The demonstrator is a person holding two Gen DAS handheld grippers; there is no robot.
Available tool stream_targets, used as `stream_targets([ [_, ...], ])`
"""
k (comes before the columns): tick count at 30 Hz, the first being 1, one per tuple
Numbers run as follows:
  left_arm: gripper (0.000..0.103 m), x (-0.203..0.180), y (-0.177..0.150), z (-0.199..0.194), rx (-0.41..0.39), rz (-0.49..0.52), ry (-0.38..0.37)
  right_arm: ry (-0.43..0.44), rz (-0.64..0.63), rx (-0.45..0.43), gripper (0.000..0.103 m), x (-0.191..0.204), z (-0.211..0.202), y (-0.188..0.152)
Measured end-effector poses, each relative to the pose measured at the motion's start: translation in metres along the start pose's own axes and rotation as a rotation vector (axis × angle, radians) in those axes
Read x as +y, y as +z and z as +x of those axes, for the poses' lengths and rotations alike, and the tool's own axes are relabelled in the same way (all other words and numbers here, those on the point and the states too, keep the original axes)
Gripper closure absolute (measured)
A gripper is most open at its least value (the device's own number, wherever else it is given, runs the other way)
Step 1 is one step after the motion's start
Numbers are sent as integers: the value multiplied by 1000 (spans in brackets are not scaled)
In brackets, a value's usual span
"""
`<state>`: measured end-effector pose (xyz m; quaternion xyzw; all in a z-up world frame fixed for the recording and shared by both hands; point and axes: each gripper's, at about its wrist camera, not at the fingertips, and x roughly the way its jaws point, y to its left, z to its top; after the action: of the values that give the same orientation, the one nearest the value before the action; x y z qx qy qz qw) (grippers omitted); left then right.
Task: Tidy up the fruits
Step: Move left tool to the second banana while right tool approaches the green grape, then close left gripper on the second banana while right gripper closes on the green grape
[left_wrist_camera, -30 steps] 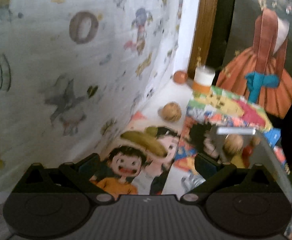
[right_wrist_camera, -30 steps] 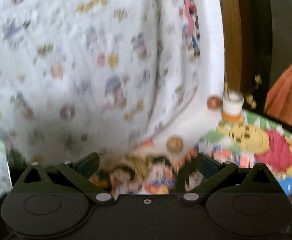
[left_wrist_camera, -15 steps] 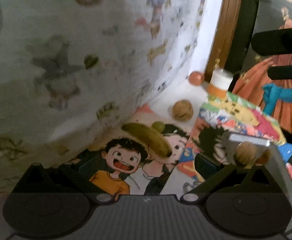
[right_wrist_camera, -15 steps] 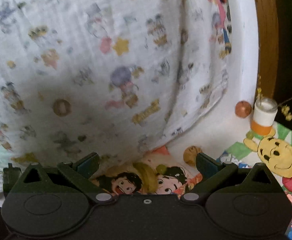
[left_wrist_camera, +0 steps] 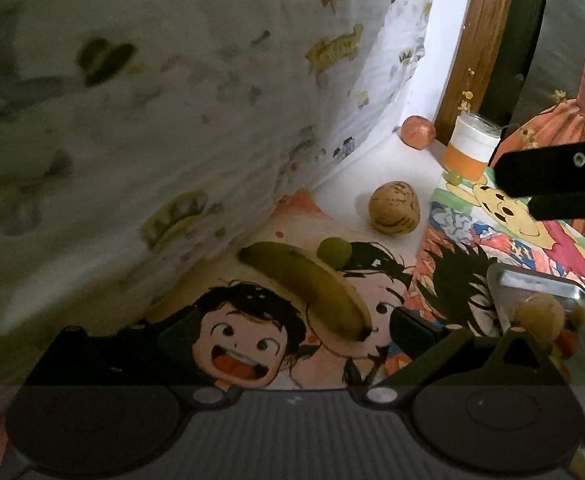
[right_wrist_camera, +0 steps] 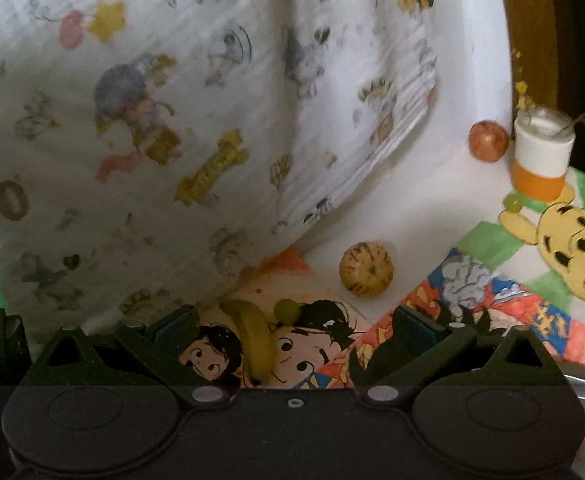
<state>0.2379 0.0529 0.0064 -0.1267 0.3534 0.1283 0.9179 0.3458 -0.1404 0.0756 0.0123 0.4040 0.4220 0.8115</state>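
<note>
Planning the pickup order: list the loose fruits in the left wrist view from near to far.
banana → green grape → striped round fruit → apple, at the back beside the jar.

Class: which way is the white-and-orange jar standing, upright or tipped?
Upright: the jar stands on its orange base, its open mouth upward, beside the apple.

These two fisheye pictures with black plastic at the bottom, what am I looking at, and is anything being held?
Each picture comes from a camera mounted on hand-held tongs, looking forward along their two fingers. One shows the left tongs, the other the right tongs. Both are open and hold nothing. On the cartoon-printed surface lie a banana, a small green fruit, a round speckled fruit and a reddish fruit near an orange-and-white jar. A metal tray at the right already holds some fruit. A patterned cloth hangs behind.
</note>
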Motion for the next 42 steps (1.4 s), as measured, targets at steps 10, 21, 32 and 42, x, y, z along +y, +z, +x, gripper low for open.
stream_targets([
  [10, 4, -7, 3, 25, -16, 6, -40, 46, 216, 60, 11, -21, 52, 12],
  [21, 26, -5, 10, 43, -6, -42, -58, 96, 413, 178, 40, -33, 101, 20],
  [32, 50, -1, 11, 45, 3, -66, -98, 44, 369, 246, 54, -17, 131, 22],
  [42, 68, 10, 12, 39, 44, -137, -137, 9, 338, 240, 74, -3, 143, 22],
])
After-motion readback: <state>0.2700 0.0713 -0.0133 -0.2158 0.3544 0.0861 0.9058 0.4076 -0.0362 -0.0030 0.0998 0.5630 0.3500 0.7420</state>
